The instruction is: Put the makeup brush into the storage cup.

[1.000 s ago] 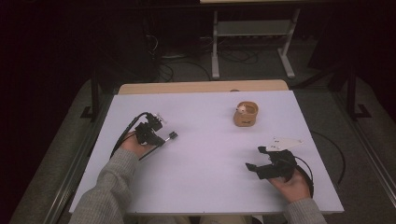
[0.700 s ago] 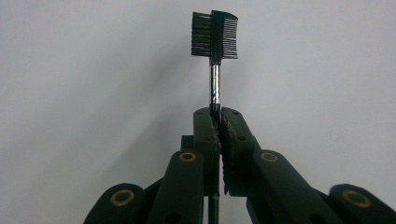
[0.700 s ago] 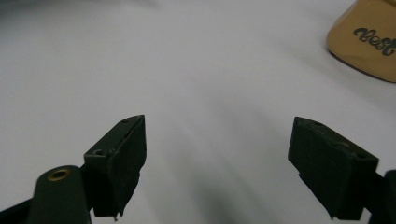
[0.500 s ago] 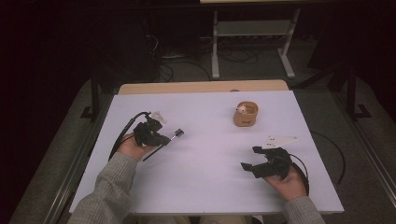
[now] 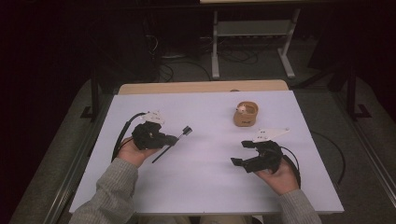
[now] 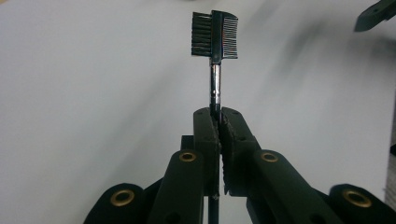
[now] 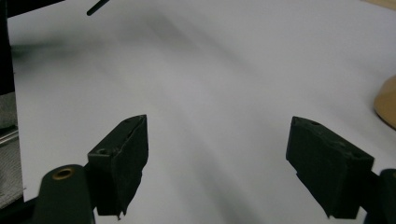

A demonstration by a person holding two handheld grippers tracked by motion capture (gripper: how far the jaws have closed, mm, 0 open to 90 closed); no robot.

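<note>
The left tongs sit in the left hand over the worktop's left half, jaws pressed together on a thin brush handle. The right tongs, cradled in the upturned right hand, have jaws spread wide with nothing between them. Both grey-sleeved forearms enter from the near edge.

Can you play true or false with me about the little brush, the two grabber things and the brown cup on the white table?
1. The left gripper is shut on the small black brush-and-comb tool with a metal stem. True.
2. The right gripper holds the round tan wooden cup. False: its jaws are wide open and empty.
3. The cup stands on the white table. True.
4. The brush lies inside the cup. False: it is held above the table, away from the cup.
</note>
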